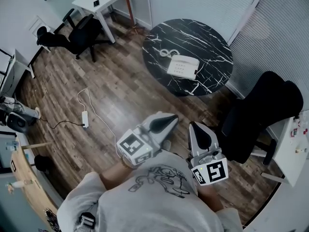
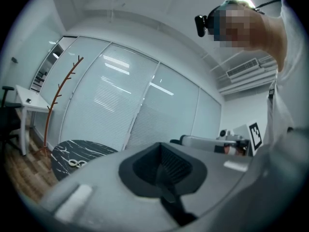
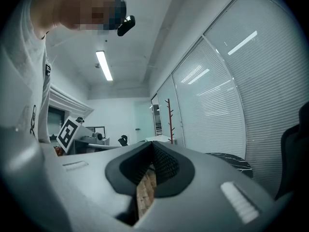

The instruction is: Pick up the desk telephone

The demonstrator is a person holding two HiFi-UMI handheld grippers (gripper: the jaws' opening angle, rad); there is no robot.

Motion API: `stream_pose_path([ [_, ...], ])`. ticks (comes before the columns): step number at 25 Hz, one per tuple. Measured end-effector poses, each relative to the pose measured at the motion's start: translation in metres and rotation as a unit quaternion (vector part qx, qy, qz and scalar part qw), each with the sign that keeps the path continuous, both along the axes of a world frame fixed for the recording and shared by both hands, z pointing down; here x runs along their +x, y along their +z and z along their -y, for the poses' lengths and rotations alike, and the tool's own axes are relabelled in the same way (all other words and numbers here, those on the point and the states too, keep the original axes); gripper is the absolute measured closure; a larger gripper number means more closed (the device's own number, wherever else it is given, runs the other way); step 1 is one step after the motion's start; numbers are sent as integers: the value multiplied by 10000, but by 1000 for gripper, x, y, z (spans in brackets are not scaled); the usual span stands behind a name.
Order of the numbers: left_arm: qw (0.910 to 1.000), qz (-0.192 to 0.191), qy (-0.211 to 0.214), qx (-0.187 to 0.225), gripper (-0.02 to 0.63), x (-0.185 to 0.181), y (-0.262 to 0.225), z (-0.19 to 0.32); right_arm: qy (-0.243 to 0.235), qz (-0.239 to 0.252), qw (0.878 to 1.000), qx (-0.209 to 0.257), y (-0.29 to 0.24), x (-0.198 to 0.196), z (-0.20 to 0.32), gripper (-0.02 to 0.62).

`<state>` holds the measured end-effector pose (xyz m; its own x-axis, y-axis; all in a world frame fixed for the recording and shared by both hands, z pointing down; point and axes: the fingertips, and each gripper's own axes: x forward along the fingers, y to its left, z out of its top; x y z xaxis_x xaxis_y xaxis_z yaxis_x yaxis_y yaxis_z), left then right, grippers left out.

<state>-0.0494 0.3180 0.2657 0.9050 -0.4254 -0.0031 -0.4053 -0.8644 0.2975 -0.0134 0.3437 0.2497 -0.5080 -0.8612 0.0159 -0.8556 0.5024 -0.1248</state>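
Pickup had apparently not started: the desk telephone (image 1: 183, 65) sat untouched on the round black marble table (image 1: 212, 42), upper centre of the head view. The left gripper (image 1: 170, 120) and right gripper (image 1: 196, 128), well apart from it, were both clenched and empty.

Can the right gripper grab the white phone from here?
Probably not yet: the shut right gripper is apart from the white desk telephone on the round black marble table, with wooden floor between.
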Motion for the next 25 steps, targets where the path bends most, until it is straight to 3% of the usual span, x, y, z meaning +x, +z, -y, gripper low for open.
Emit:
stream_pose_path([
  [11,10000,-48,-63,11,606,1,9,60,-133,-71,9999,-53,13,-5,57,591],
  [25,9998,-150,-39,95,606,9,7,226,10,-195,9998,1,12,9,224,591],
])
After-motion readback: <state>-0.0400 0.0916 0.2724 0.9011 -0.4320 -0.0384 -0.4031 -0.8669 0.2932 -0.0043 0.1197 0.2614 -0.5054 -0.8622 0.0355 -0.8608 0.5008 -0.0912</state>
